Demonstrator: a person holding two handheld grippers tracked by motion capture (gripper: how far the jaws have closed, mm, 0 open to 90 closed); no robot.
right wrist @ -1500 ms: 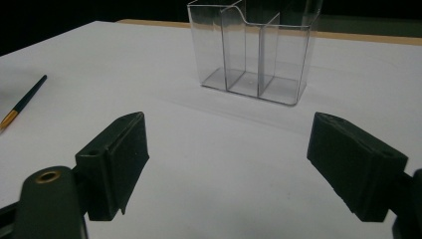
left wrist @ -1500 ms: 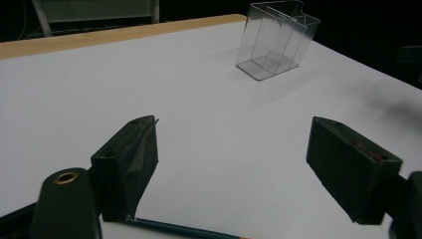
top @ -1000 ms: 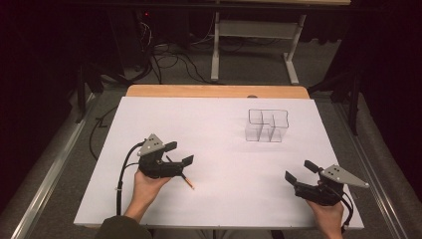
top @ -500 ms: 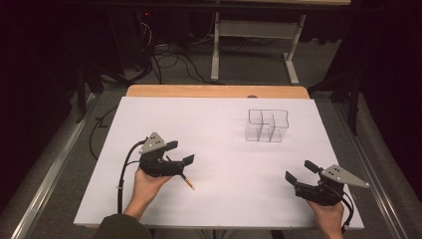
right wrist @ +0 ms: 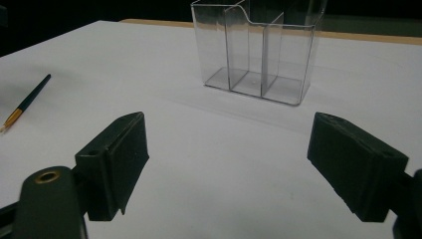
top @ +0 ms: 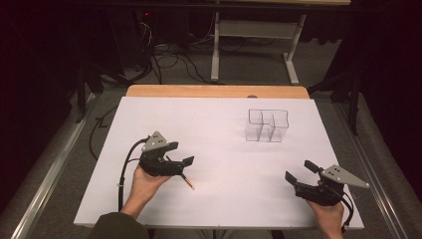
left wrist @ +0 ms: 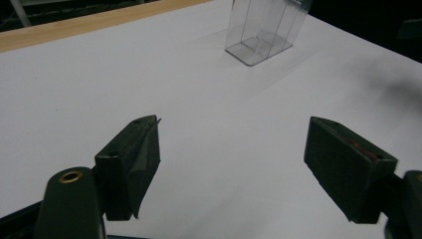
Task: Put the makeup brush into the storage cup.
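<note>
White table (top: 219, 129) holds an empty organizer (top: 267, 125); the brush (top: 187, 181) lies ungrasped under the wide-open left gripper (top: 175, 164), and the right gripper (top: 298, 174) is wide too.

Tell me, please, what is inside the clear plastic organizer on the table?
Nothing: the clear organizer has bare compartments, and their floors show through the walls. The brush lies on the table, apart from it.
</note>
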